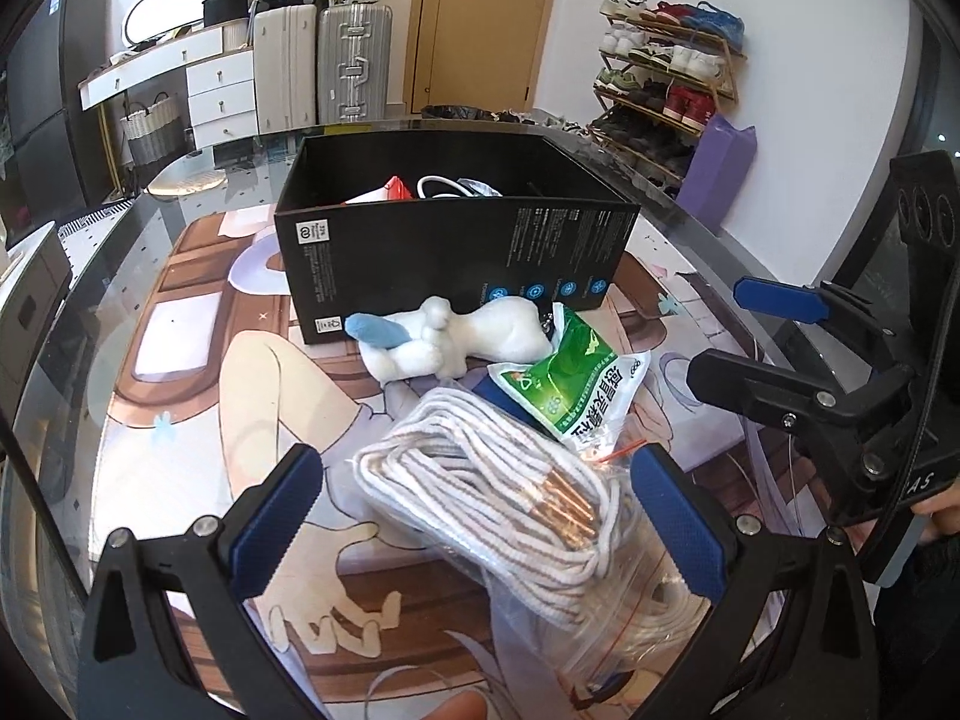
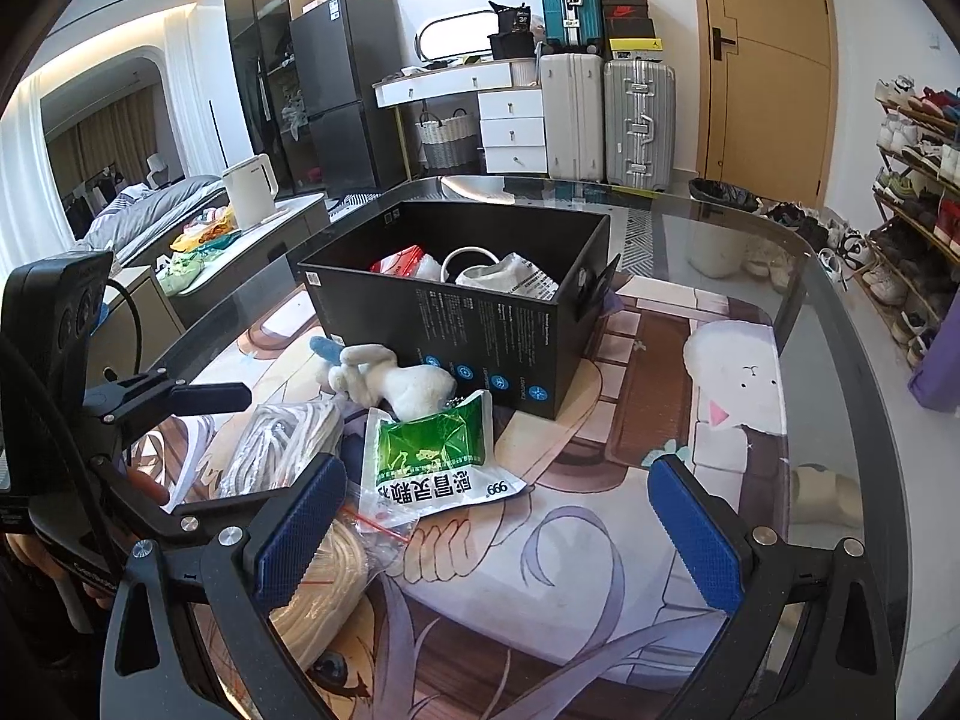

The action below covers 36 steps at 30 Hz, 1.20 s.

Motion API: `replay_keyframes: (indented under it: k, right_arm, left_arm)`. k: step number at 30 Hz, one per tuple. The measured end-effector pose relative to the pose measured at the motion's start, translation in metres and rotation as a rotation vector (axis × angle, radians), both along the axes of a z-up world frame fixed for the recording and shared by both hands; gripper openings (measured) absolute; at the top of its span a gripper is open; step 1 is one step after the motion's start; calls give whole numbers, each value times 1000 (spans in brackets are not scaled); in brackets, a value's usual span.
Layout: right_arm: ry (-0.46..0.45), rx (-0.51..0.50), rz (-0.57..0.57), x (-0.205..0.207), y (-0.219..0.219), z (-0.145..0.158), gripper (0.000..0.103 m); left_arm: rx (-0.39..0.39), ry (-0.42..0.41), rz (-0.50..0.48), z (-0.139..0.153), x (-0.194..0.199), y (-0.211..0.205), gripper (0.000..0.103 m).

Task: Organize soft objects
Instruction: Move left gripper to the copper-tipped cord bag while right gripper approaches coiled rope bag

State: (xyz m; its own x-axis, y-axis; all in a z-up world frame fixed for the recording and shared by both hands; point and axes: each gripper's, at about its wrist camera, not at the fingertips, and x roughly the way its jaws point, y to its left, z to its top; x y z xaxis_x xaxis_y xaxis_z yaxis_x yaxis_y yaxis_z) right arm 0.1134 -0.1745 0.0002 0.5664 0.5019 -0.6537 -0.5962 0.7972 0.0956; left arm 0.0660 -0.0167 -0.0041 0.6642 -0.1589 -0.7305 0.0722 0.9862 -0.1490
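Observation:
A black box (image 1: 456,252) (image 2: 480,324) stands on the printed mat and holds a red packet, a white cable and white cloth. In front of it lie a white plush toy (image 1: 456,336) (image 2: 396,381) with a blue ear, a green and white packet (image 1: 570,384) (image 2: 438,456) and a clear bag of white laces (image 1: 498,492) (image 2: 282,444). My left gripper (image 1: 474,516) is open, its fingers on either side of the lace bag, just above it. My right gripper (image 2: 498,534) is open and empty over the mat, to the right of the packet.
The glass table (image 2: 828,312) carries an anime-print mat (image 2: 600,540). A second bag of cream cord (image 2: 324,594) lies at my right gripper's left finger. Suitcases, drawers, a door and a shoe rack (image 1: 666,78) stand beyond the table.

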Motion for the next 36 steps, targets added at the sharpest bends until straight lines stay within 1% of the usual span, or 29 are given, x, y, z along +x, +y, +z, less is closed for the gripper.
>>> replay_keyframes:
  k: [5, 11, 20, 24, 29, 36]
  right_arm:
    - [-1, 4, -12, 2, -4, -1, 102]
    - [-2, 3, -20, 2, -6, -1, 102]
    - [7, -44, 29, -4, 7, -8, 102]
    - [21, -65, 77, -10, 17, -13, 102]
    - [42, -88, 149, -19, 27, -16, 102]
    - [52, -124, 252, -38, 47, -19, 102]
  left_arm:
    - [9, 16, 8, -6, 3, -3, 103]
    - [3, 34, 5, -8, 3, 5, 103]
    - [-1, 79, -5, -9, 5, 20, 103]
    - [26, 88, -17, -9, 4, 21, 103]
    - [35, 105, -20, -9, 3, 28, 103]
    - [61, 103, -28, -7, 2, 37, 103]
